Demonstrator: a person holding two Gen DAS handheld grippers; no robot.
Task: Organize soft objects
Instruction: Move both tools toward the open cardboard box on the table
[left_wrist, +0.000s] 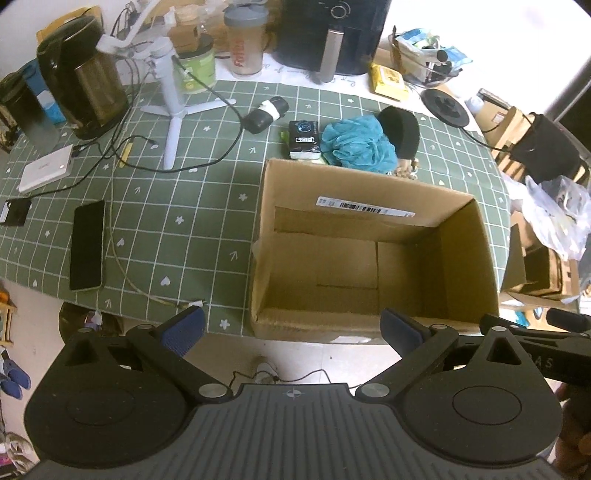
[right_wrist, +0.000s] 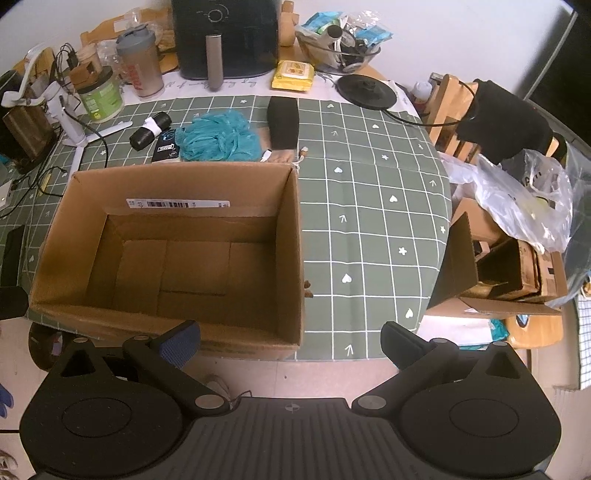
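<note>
Green checked cloth (right_wrist: 369, 206) covered the table, and an open cardboard box (right_wrist: 291, 236) stood on it near the front edge, with nothing visible inside. Just behind the box's far wall lay the soft things: a blue mesh sponge (right_wrist: 218, 136), with a black foam pad (right_wrist: 283, 123) just to its right and a black roll with a white band (right_wrist: 150, 129) to its left. A small dark packet (right_wrist: 167, 147) lay against the sponge's left side. Both grippers hung in front of the box's near wall, off the table edge: the left gripper (left_wrist: 293, 328) had its jaws spread wide and held nothing, and the right gripper (right_wrist: 291, 339) was likewise wide open and empty. By my judgement no sorting had begun. The main risk lay in the reach over the box: an arm dragged low could catch the far rim and shove the box into the items. A grab at the sponge might also snag the packet beside it.
</note>
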